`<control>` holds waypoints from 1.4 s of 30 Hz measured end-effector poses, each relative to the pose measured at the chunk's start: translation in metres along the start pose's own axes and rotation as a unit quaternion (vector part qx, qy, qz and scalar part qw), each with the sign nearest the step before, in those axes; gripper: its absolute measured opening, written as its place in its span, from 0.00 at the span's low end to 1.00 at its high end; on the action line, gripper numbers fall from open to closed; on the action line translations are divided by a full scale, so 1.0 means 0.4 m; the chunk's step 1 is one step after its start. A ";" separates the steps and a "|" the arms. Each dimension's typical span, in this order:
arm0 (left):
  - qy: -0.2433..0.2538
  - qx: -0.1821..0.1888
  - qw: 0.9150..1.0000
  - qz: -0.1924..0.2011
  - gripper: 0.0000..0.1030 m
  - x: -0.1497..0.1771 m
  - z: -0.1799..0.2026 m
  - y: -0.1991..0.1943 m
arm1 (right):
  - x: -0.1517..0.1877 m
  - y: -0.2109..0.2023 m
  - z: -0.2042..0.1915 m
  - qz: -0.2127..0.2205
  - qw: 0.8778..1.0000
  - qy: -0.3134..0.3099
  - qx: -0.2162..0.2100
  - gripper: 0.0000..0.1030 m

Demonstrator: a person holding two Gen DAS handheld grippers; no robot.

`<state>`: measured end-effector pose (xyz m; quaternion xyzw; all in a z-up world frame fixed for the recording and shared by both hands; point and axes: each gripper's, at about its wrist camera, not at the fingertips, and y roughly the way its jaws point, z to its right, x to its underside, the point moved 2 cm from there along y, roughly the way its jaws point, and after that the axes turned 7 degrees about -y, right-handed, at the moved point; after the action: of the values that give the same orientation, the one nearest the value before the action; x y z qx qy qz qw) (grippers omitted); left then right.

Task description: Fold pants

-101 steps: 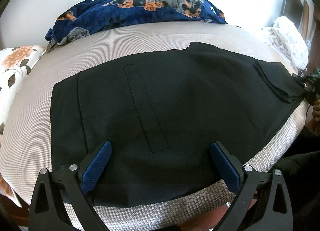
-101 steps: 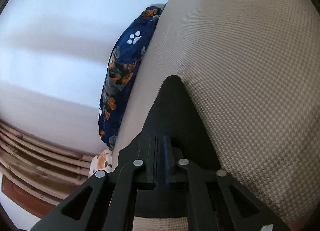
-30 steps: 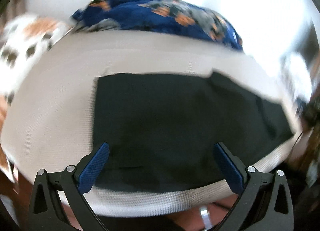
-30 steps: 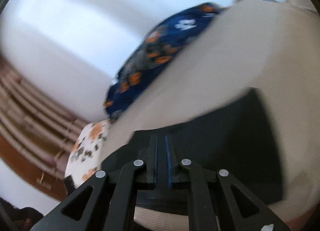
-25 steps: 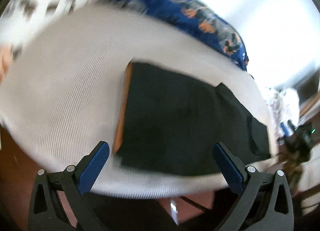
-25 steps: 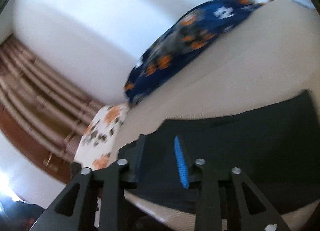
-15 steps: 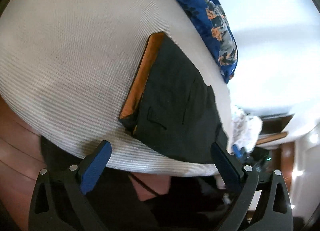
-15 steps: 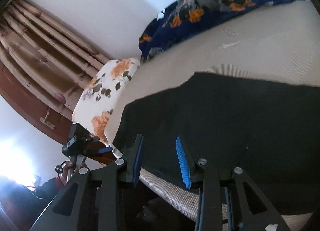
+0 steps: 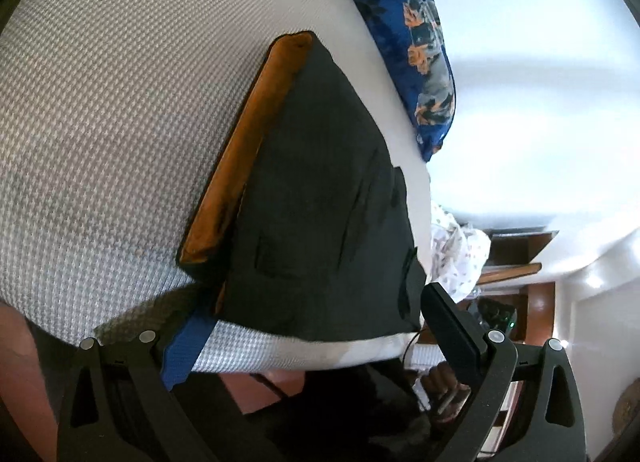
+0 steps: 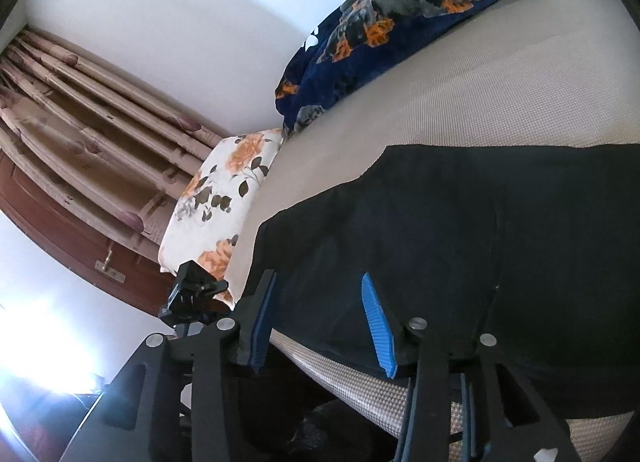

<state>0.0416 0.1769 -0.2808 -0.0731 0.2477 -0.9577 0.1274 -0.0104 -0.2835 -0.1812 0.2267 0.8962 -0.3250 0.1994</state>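
Pants (image 10: pixel 460 246) lie folded on bed (image 10: pixel 500 94); right tongs (image 10: pixel 320 326) opening, seemingly empty.

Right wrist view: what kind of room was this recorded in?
Most likely a bedroom. Black pants lie on a bed with a floral pillow and a dog-print blanket against the wall; curtains hang beyond.

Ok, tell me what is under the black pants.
The black pants lie on the houndstooth bed cover, bare around them. At one edge an orange lining shows beneath the top layer. Anything else between the folded layers is covered.
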 end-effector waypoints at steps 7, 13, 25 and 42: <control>0.040 0.019 0.999 0.018 0.95 0.007 0.036 -0.007 | 0.005 0.006 0.003 0.000 1.000 0.004 -0.003 0.50; 0.063 0.011 0.998 0.016 0.95 0.004 0.032 0.022 | 0.010 0.014 0.014 -0.003 1.000 0.013 -0.004 0.53; 0.122 -0.098 0.986 0.058 0.30 0.015 0.054 0.092 | 0.017 0.035 0.014 -0.019 1.000 0.013 -0.004 0.56; 0.351 -0.119 0.917 0.147 0.21 0.164 0.380 0.120 | 0.010 0.012 0.043 0.004 0.999 0.046 -0.024 0.56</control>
<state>0.0196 0.0486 -0.1676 0.2899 0.3970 -0.8556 0.1623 -0.0075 -0.2904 -0.1978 0.2402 0.9112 -0.2914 0.1645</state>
